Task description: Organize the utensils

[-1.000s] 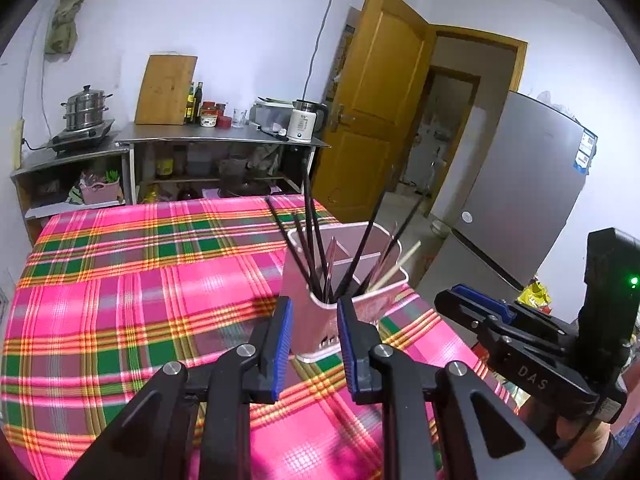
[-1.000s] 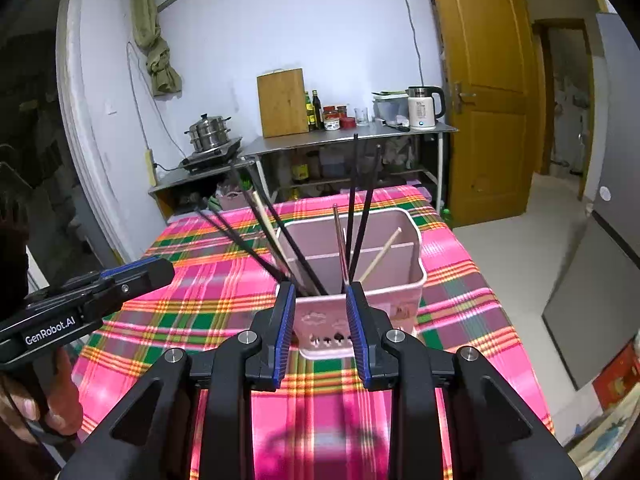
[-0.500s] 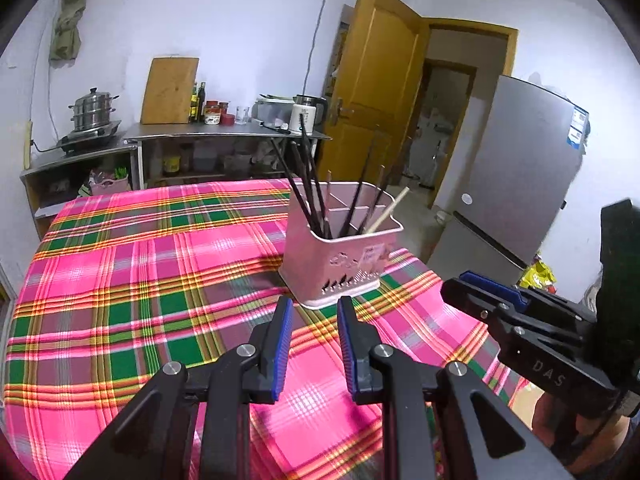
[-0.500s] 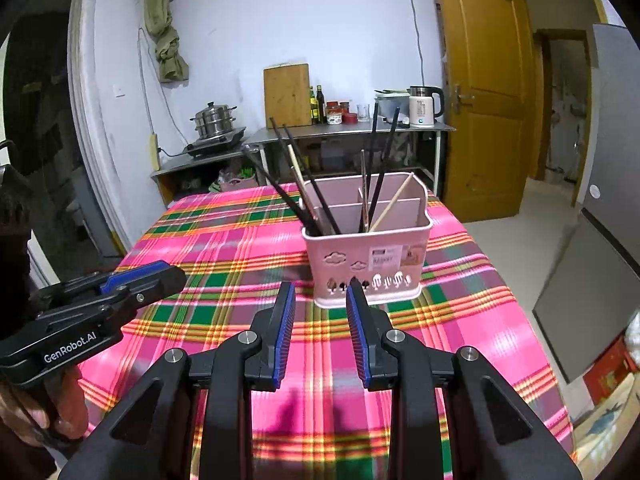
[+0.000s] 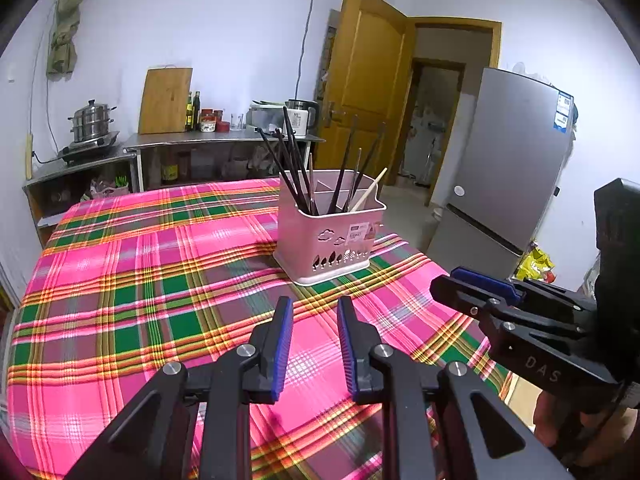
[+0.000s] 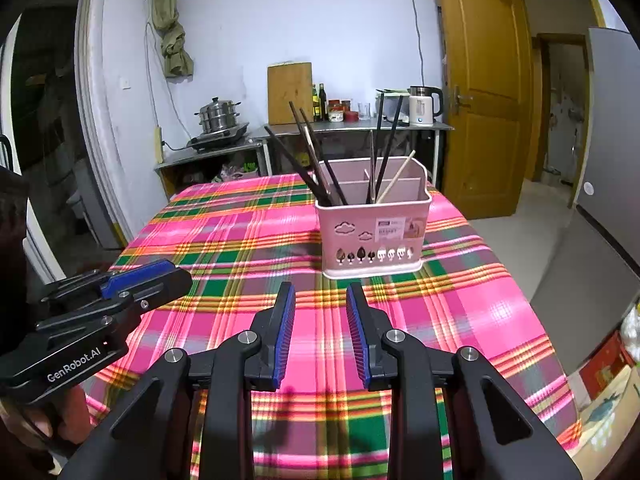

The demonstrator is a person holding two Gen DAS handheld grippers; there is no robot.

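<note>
A pink utensil holder (image 5: 330, 236) stands upright on the plaid tablecloth (image 5: 160, 280); it also shows in the right wrist view (image 6: 374, 232). Several dark chopsticks (image 5: 292, 168) and one pale wooden chopstick (image 5: 370, 194) lean in its compartments; they show in the right wrist view too (image 6: 316, 164). My left gripper (image 5: 313, 316) is open and empty, well short of the holder. My right gripper (image 6: 320, 304) is open and empty, just in front of the holder. Each gripper shows in the other's view, the right one (image 5: 476, 284) and the left one (image 6: 140, 276).
A metal counter (image 5: 216, 142) behind the table carries a steamer pot (image 5: 92, 122), cutting board (image 5: 165, 100), bottles and a kettle (image 6: 424, 106). A grey fridge (image 5: 508, 168) and an open wooden door (image 5: 360, 84) are to the right. The table edge drops off at right (image 6: 536, 320).
Both grippers have pulled back from the holder, which now looks smaller and farther away. Both stayed open and empty. The holder and chopsticks have not moved.
</note>
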